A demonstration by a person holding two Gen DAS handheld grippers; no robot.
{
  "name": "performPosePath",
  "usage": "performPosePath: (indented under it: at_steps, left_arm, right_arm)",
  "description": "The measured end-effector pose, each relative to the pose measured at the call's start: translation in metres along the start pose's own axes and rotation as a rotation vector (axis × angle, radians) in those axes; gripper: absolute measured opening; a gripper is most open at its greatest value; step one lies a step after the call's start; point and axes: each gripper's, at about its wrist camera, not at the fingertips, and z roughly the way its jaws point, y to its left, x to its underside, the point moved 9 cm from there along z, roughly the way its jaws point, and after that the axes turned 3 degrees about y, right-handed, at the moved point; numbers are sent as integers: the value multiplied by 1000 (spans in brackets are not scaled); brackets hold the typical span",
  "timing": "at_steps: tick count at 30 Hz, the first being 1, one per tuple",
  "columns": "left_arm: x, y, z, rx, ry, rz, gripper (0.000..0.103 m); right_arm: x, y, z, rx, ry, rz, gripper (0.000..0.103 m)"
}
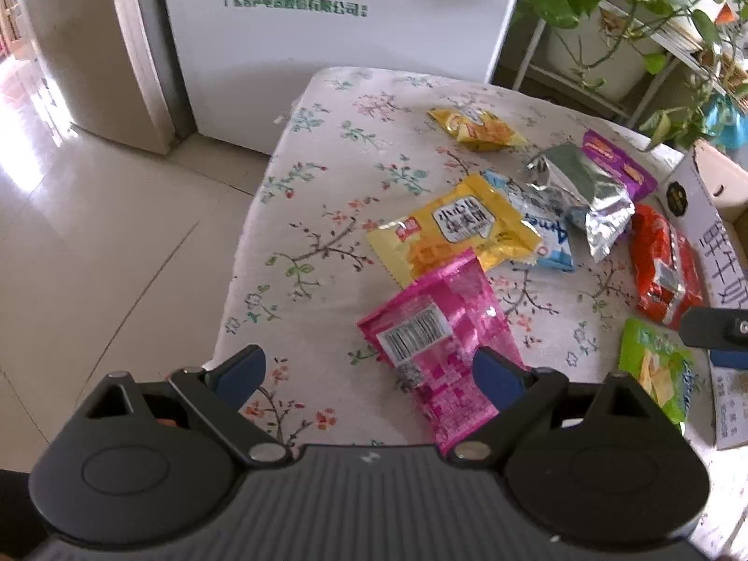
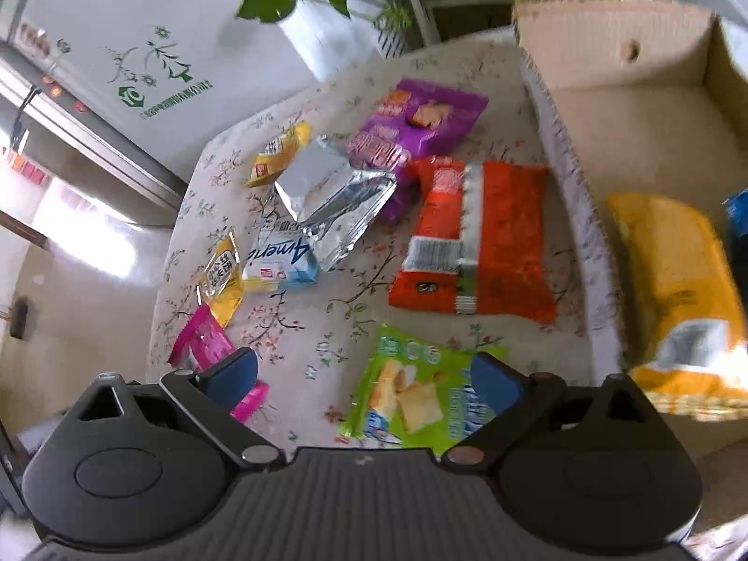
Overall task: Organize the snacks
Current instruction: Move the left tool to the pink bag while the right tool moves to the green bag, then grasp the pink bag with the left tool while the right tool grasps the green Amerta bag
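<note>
Sorting snack packets on a floral-cloth table [image 1: 327, 177] beside a brown cardboard box [image 2: 622, 75].

Left tongs [image 1: 369, 374] gape empty over a pink foil packet [image 1: 435, 327]; right tongs [image 2: 364, 378] gape empty above a green biscuit packet [image 2: 411, 392]. One yellow bag [image 2: 678, 290] lies inside the box.

The left claw [image 1: 369, 374] fills the lower part of its wrist view, its black body across the bottom edge and both blue-padded fingers [image 1: 240, 369] reaching up toward mid-frame. The fingers stand wide apart with nothing gripped between them. The right claw [image 2: 364, 374] sits the same way in the lower part of its own view, its fingers [image 2: 495, 381] likewise spread wide and holding nothing. At the right edge of the left view, a dark part of the right claw [image 1: 715, 327] pokes in.
</note>
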Motion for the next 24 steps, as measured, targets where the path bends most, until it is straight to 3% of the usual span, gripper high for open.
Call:
performPosePath:
  at_steps: [5, 9, 11, 15, 21, 24]
  left_arm:
    - [4, -8, 4, 13, 8, 20, 95]
    - [5, -9, 5, 19, 4, 30, 95]
    - [4, -7, 5, 28, 5, 23, 95]
    - [4, 0, 7, 13, 16, 2, 95]
    - [3, -1, 8, 12, 26, -6, 95]
    - [2, -4, 10, 26, 38, -29, 95]
  right_arm:
    - [-2, 0, 19, 129, -25, -159, 101]
    - [3, 4, 32, 143, -1, -220, 101]
    - [11, 9, 33, 106, 33, -227, 101]
    - [38, 20, 31, -50, 161, -151, 101]
    - [49, 34, 15, 66, 62, -395, 101]
    - [44, 30, 21, 105, 46, -432, 101]
